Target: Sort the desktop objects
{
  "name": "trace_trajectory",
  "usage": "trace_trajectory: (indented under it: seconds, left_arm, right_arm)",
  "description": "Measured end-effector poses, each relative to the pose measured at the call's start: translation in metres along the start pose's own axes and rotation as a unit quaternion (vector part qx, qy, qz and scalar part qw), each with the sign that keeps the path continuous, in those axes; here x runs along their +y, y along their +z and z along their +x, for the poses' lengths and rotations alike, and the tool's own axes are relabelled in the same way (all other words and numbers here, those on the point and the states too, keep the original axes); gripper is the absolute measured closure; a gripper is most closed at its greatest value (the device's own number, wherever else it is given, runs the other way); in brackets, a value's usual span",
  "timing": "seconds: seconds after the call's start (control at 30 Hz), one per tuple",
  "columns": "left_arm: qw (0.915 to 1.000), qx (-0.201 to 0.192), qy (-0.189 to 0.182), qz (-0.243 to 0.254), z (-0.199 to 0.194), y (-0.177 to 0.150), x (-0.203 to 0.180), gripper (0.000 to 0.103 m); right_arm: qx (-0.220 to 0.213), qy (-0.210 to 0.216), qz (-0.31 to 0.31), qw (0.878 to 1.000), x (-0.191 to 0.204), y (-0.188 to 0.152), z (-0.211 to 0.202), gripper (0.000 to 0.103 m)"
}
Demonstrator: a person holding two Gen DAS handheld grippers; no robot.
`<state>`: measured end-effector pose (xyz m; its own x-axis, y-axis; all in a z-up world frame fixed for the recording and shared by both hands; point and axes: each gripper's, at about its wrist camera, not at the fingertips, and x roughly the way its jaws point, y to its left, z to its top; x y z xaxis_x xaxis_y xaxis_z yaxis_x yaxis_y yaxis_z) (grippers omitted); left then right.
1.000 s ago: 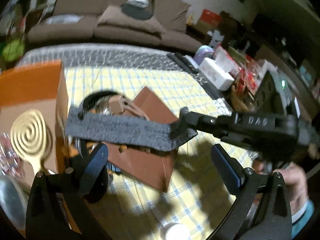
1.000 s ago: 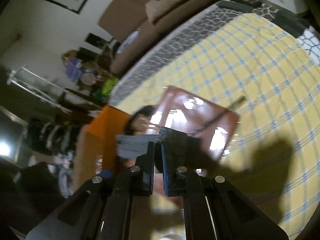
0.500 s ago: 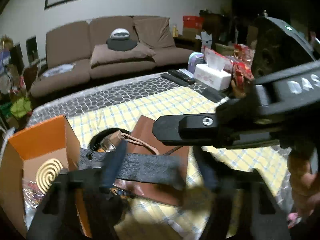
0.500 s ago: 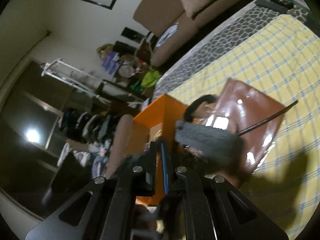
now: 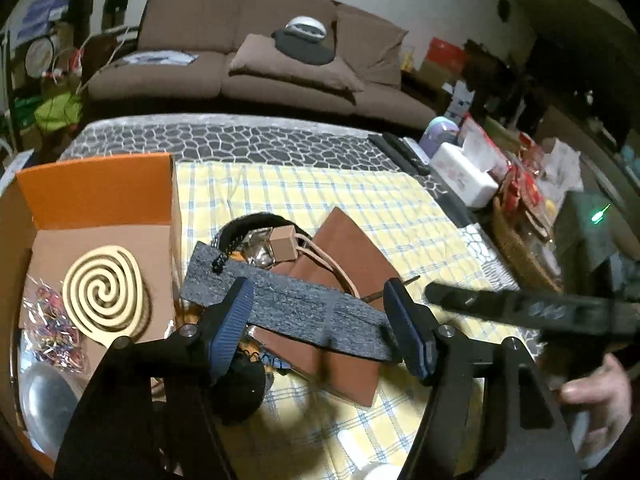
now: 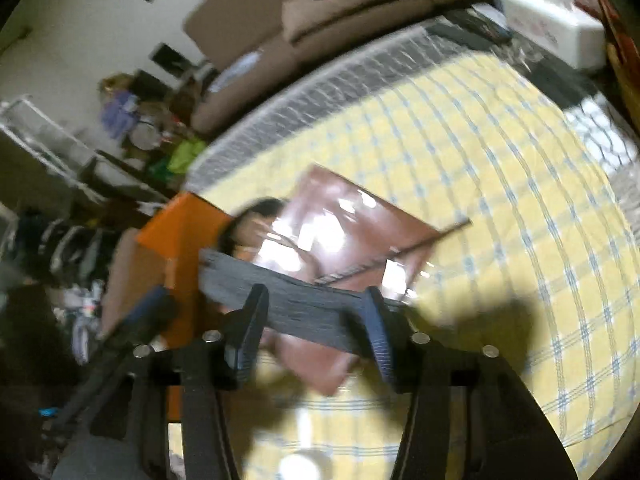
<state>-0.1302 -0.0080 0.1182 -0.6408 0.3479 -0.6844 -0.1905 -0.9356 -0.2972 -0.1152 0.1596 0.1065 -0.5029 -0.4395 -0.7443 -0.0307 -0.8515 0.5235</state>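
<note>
A grey felt pouch point(image 5: 288, 308) lies across a brown leather notebook point(image 5: 340, 280) on the yellow checked cloth point(image 5: 360, 200). My left gripper point(image 5: 320, 326) is open, its fingers on either side of the pouch, not clamping it. My right gripper point(image 6: 312, 328) is open too, with the pouch point(image 6: 296, 308) lying between and beyond its fingers; its body shows at the right of the left wrist view point(image 5: 520, 312). An orange cardboard box point(image 5: 100, 216) at the left holds a spiral coil point(image 5: 104, 292) and wrapped sweets point(image 5: 52, 328).
A small brown cube point(image 5: 284, 244) with a strap, and a black round item point(image 5: 256, 224), lie behind the pouch. A tissue box point(image 5: 464, 172), remotes point(image 5: 400, 152) and snack packs point(image 5: 524, 188) sit at the right edge. A sofa point(image 5: 248, 64) stands beyond the table.
My right gripper, which was shut on the grey pouch, has opened and pulled back to the right. The pouch now rests on the notebook. The left gripper has stayed open around it.
</note>
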Motion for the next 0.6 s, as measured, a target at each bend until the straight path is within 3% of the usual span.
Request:
trace_trajectory:
  seconds: [0.27,0.5,0.53,0.6]
  left_arm:
    - [0.9992,0.024,0.015,0.028,0.016,-0.011,-0.010,0.038]
    - [0.9985,0.038,0.015,0.036,0.021,-0.018,-0.014,0.038]
    - [0.9983,0.040,0.015,0.039,0.021,-0.019,-0.015,0.037]
    - [0.9978,0.046,0.016,0.045,0.023,-0.020,-0.017,0.037]
  right_arm:
    - [0.047,-0.044,0.019,0.998,-0.031,-0.010,0.038,0.052]
    - [0.051,-0.033,0.032,0.998,-0.044,-0.014,0.047,0.053]
    - [0.055,-0.031,0.033,0.997,-0.044,-0.016,0.050,0.055]
    - [0.062,-0.018,0.038,0.997,-0.045,-0.018,0.055,0.082]
